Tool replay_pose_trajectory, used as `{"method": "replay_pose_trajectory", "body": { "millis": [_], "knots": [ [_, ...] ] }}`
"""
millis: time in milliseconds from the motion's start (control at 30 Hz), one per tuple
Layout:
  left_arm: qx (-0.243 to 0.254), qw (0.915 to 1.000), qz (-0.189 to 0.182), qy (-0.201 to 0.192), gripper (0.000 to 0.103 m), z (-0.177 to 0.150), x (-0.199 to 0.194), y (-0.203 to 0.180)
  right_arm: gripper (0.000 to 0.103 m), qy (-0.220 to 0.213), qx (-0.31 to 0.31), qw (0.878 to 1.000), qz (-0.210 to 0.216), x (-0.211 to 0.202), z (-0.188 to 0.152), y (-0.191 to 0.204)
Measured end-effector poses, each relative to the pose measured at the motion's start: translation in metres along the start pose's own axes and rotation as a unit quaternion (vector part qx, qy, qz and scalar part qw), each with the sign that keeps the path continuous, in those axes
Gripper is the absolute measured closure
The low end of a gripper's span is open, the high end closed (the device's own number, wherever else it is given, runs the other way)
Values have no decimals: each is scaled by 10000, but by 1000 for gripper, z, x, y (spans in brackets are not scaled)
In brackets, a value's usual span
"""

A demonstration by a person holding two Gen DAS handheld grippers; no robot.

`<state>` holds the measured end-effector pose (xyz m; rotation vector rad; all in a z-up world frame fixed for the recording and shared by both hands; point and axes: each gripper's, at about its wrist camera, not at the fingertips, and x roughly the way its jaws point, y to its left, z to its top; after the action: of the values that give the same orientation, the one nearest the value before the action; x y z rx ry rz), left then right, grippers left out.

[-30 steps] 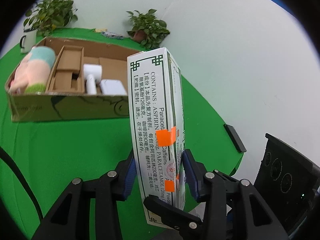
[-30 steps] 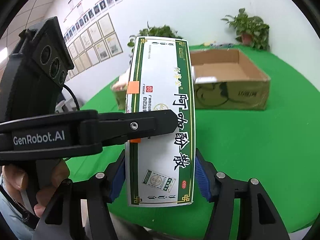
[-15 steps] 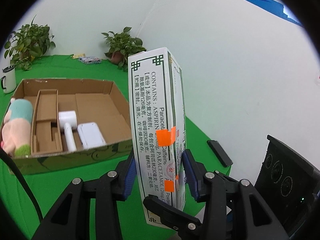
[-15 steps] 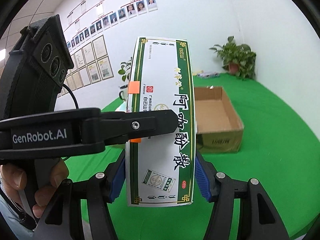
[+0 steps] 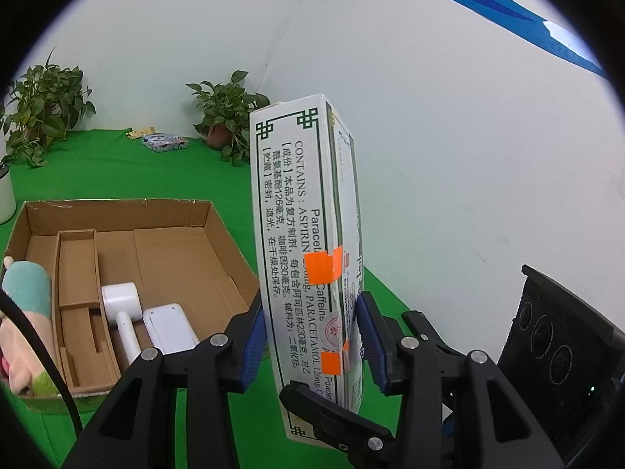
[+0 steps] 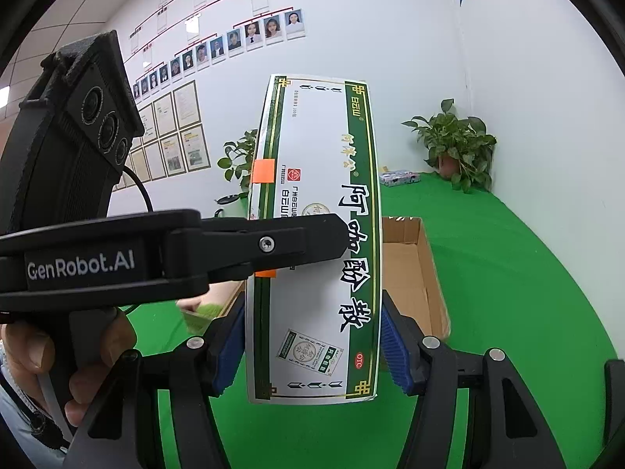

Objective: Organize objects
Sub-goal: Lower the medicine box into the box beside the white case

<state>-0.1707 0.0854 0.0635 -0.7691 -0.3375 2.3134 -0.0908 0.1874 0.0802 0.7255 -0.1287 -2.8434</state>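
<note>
A: Nearest first; the left tool (image 5: 310,336) is clamped across the narrow sides of the medicine box (image 5: 300,258), and the right tool (image 6: 312,346) is clamped across its broad face (image 6: 316,242); both grip the lower end, so the box stands upright in the air above the green table (image 6: 508,273).

B: What worries you?

A: Two tools on one carton; if they pull unevenly it could twist or crush, and the tall free end might swing and clip the cardboard box (image 5: 218,219) beyond, which already holds a white device (image 5: 125,305) and a plush toy (image 5: 23,305).

B: Any writing?

A: "CONTAINS: ASPIRIN", "PARACETAMOL", "Caffeine" and Chinese text on the side; "OTC" on the front; "GenRobot.AI" on the left tool's arm; farther off, potted plants (image 5: 226,117) by the wall.
</note>
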Motion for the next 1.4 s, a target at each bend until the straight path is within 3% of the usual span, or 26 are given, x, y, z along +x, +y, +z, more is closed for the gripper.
{"method": "replay_pose_trajectory", "body": {
  "millis": [333, 600, 967, 1400],
  "knots": [
    [-207, 9995, 5, 228, 60, 35, 39, 38, 44, 463, 83, 9989, -27, 86, 54, -31],
    [-655, 9961, -79, 580, 60, 44, 75, 77, 44, 994, 121, 9950, -69, 159, 74, -49],
    [-1033, 9892, 74, 1033, 60, 29, 127, 118, 44, 1674, 242, 9856, 31, 240, 56, -75],
    [-1668, 9688, 140, 1828, 60, -4, 186, 157, 44, 2524, 639, 9653, 204, 312, 14, -113]
  ]
}}
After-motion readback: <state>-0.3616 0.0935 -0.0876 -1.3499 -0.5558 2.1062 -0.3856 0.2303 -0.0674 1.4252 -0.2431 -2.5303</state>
